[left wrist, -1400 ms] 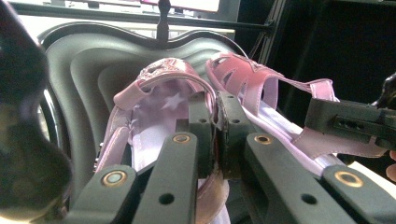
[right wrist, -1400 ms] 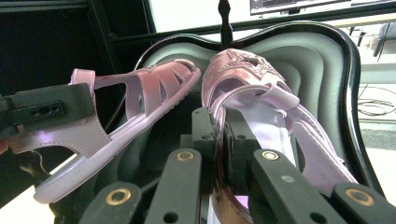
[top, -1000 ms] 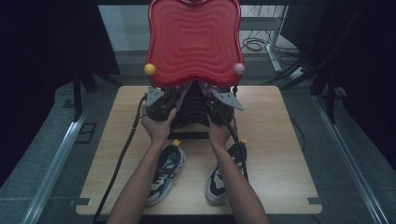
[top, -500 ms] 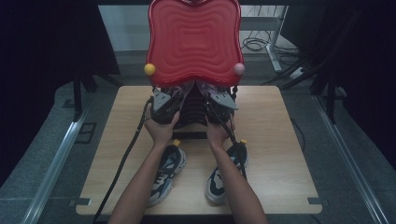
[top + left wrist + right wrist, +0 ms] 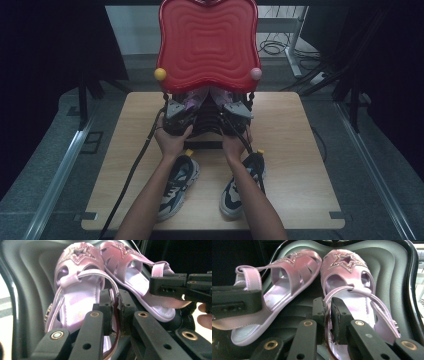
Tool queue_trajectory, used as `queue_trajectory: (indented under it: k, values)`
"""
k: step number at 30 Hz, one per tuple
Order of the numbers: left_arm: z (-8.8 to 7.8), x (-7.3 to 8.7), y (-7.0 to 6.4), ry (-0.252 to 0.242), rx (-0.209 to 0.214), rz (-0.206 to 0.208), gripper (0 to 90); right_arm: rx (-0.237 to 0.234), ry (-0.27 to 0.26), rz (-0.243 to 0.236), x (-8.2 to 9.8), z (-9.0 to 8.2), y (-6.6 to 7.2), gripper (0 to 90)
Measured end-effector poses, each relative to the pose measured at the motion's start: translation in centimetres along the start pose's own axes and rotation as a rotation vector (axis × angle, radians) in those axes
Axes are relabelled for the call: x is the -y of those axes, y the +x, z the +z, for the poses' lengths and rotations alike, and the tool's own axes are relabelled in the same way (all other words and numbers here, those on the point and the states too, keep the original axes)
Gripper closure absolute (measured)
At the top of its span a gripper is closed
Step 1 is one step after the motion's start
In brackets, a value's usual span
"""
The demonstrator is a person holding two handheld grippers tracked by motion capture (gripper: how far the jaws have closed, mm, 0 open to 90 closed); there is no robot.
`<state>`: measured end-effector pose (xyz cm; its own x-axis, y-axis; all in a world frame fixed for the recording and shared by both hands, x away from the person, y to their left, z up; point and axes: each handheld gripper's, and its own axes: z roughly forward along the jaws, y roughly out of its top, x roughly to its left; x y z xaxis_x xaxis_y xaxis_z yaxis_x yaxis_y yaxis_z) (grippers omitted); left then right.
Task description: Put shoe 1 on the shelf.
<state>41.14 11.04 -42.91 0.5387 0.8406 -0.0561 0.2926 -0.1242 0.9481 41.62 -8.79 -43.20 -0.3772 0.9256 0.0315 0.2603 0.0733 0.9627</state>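
The left tool point(image 5: 113, 311) has its pads closed on the thin heel strap of one pink sandal point(image 5: 80, 290). The right tool point(image 5: 327, 320) pinches the strap of the other pink sandal point(image 5: 348, 285) in the same way. Both pairs of jaws have just been opening a little, with the strap between them, so the grip may be getting loose.

Both sandals lie side by side, toes forward, on a dark ribbed shelf of a rack point(image 5: 387, 277) under its red top tray point(image 5: 207, 45). The rack stands at the far part of the worktop point(image 5: 295, 150), and two sneakers point(image 5: 177, 185) lie near the person's edge.

I think the risk is the strap itself: it is thin and soft, so it can slip from the pads, and then the sandal could slide down or lie crooked. The sandals are close together, so the tools may also bump each other.

I can read no brand and no writing; there is a star of small stones on each sandal.
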Motion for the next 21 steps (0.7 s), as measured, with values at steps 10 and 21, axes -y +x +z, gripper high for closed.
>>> queue_trajectory:
  k: [10,21]
  values:
    - [-0.1,0.0,0.3,0.035,0.013,-0.010,73.0,-0.028,0.014,0.010,-0.4,-0.6,-0.5,78.8]
    - [-0.8,0.2,0.4,0.057,0.009,-0.007,67.3,-0.043,0.022,0.006,-0.3,-1.2,-0.7,79.6]
